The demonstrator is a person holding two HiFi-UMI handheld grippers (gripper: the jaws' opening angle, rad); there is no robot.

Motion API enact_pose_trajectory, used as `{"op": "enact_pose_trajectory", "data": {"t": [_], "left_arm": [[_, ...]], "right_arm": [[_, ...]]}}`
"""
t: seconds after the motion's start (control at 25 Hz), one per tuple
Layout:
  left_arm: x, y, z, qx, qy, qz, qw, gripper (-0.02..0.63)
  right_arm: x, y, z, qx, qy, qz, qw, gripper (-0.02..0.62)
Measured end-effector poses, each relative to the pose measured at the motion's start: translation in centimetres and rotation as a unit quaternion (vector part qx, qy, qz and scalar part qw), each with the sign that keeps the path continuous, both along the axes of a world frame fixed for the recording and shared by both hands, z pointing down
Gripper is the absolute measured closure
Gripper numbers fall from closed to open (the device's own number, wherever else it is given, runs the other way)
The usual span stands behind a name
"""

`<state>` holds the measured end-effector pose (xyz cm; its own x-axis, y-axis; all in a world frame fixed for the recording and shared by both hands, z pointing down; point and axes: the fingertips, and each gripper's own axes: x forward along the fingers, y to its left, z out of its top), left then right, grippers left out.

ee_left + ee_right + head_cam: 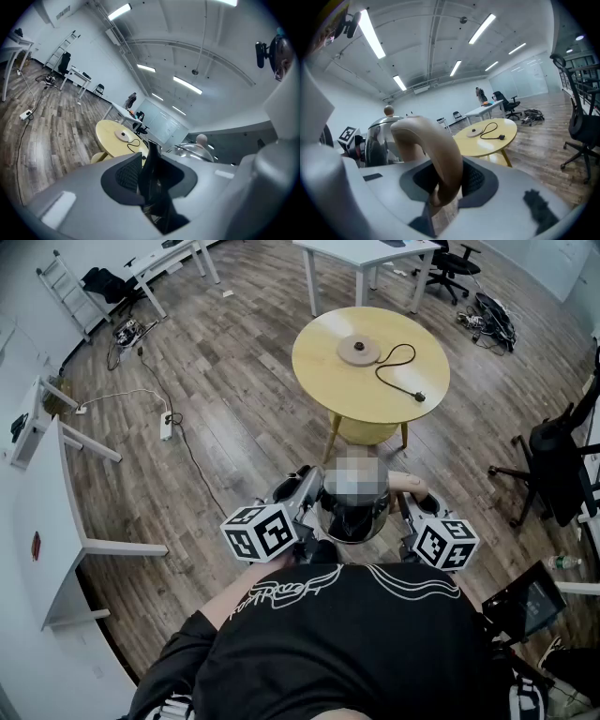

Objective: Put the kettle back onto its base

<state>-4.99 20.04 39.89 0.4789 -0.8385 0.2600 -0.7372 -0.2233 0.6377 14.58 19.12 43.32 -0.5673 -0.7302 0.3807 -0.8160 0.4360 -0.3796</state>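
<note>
The kettle (356, 521) is held close to the person's chest by 2 grippers. The right gripper (405, 510) is clamped, partway closed, on the tan handle (436, 154), and the left gripper (306, 507) on a dark projecting part (probably the spout). The base (358, 351) is seen at 12 o'clock from the kettle, well apart, on the round table (314, 381). Neither gripper is judged nearer.

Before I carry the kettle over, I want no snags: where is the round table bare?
The round table is bare across its left half and along the near edge, left of and in front of the base. The right side is crowded: the cord loops from the base to its plug near the right rim.
</note>
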Motion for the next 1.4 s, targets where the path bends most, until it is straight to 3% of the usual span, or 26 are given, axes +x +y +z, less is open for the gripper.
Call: {"op": "enact_pose_trajectory", "data": {"t": [0.32, 0.6, 0.84, 1.08, 1.4], "left_arm": [[-6.5, -12.7, -1.0, 0.032, -0.02, 0.051, 0.998, 0.525], [-9.9, -18.0, -0.6, 0.038, -0.011, 0.083, 0.9958, 0.525], [-10.2, -20.1, 0.7, 0.033, 0.003, 0.093, 0.9951, 0.525], [-9.6, -23.0, 2.1, 0.02, 0.01, 0.102, 0.9945, 0.528], [-8.3, -29.9, 3.5, 0.008, 0.002, 0.103, 0.9947, 0.528]], "right_arm": [[-7.0, -11.4, -0.3, 0.019, 0.004, -0.008, 1.0, 0.492], [-11.0, -15.9, 0.0, 0.019, 0.015, -0.06, 0.998, 0.492], [-11.2, -17.5, 0.5, 0.02, 0.034, -0.046, 0.998, 0.492], [-10.7, -20.1, 1.3, 0.025, 0.046, -0.072, 0.996, 0.495], [-9.5, -26.9, 2.7, 0.02, 0.046, -0.067, 0.997, 0.495]]}}
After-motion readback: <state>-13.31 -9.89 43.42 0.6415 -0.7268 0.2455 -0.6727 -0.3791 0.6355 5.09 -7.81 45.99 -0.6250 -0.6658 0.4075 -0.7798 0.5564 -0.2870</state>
